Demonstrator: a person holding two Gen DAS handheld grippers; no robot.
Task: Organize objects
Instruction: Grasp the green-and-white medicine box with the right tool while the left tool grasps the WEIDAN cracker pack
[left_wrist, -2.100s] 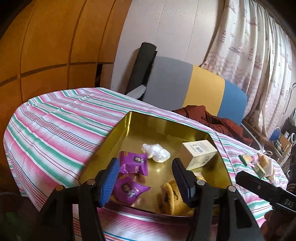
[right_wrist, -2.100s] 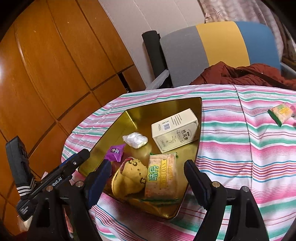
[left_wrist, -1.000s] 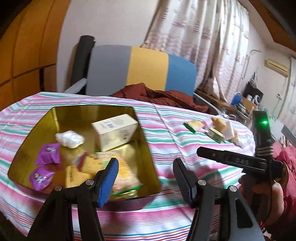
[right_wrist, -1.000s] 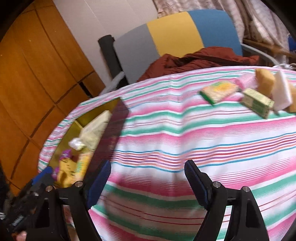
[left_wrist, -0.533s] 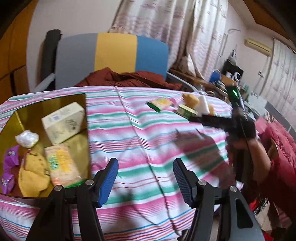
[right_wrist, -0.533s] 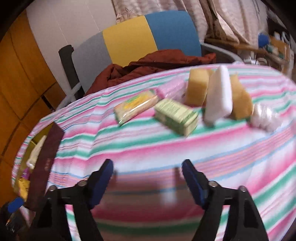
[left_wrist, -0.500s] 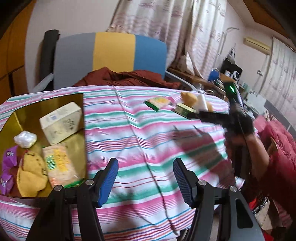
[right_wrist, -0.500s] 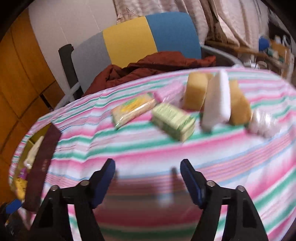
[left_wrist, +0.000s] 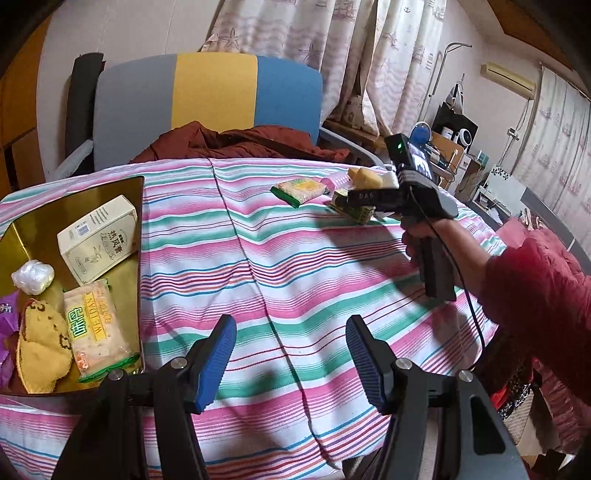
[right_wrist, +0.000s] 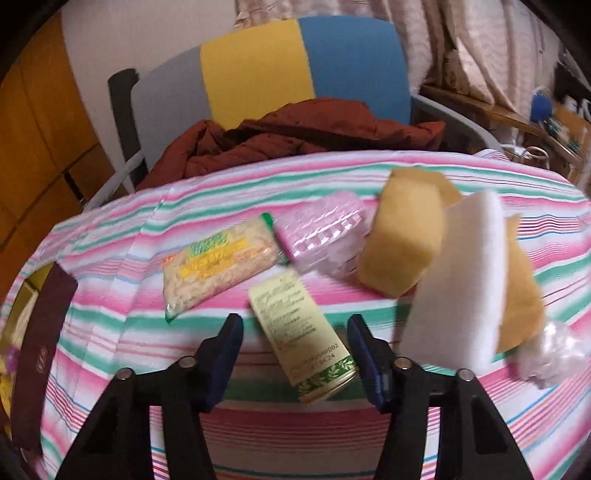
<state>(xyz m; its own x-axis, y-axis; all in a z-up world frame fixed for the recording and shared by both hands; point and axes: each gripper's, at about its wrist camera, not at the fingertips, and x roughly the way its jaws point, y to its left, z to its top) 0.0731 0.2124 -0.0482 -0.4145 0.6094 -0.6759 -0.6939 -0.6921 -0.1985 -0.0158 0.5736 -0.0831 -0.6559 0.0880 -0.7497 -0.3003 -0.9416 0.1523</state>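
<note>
As the pale green box (right_wrist: 301, 334) lies flat on the striped cloth (right_wrist: 155, 332), its long axis runs from the far left toward me and to the right, the leaf-banded end nearest. My right gripper (right_wrist: 295, 360) straddles that near end: the box sits between my blue pads, closer to the right one, with a clear gap on the left. My jaws have just been closing, but I cannot tell that either pad presses on it yet. Just beyond the box lie the cracker packet (right_wrist: 219, 264), the pink wrapped pack (right_wrist: 321, 229), a yellow sponge (right_wrist: 402, 242), and a white foam block (right_wrist: 461, 280) leaning close by my right pad; a crumpled clear wrapper (right_wrist: 554, 350) lies farther right. My left gripper (left_wrist: 291, 360) hangs with its pads apart over bare cloth, nothing between them. To its left the gold tin (left_wrist: 33, 221) holds a cream box (left_wrist: 98, 236), a cracker pack (left_wrist: 96, 326), a yellow pouch (left_wrist: 40, 347) and a white ball of wrap (left_wrist: 32, 275)
</note>
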